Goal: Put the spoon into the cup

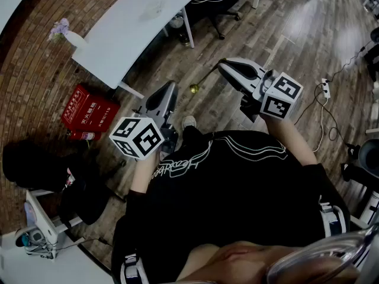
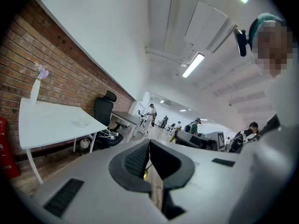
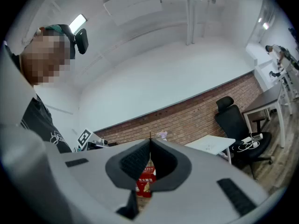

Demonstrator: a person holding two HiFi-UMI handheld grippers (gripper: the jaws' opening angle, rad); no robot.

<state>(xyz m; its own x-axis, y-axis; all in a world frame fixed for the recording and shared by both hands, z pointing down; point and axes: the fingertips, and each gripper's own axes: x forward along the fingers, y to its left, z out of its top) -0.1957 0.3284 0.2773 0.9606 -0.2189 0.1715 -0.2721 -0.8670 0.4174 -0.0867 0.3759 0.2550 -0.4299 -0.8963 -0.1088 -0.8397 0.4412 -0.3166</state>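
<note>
Slim white vase with lilac flowers (image 1: pixel 62 31): is being carried at the desk's left corner, against the brick wall.
Red printed box (image 1: pixel 89 112): is lying on the floor below the desk's near-left corner.
White rectangular desk (image 1: pixel 118 37): is standing well apart from both grippers, across bare wooden floor.
Small pale cup (image 2: pixel 84 122): is being judged as the task's cup; it is resting on the desk near the end by the black office chair (image 2: pixel 103 108), just inside the edge.
Left gripper (image 1: pixel 172 86): is being held out in front of the body over the floor, its jaws pressed together with nothing caught between them.
Right gripper (image 1: pixel 224 65): is being held out likewise, jaws clenched on nothing.
Spoon: is not being shown in any view; its place cannot be told.
Step in hand: the task is being judged as not yet begun, with both grippers away from the desk.
Next move: the desk is needing to be approached, the spoon found, and one gripper's jaws parted so the handle can be taken.
</note>
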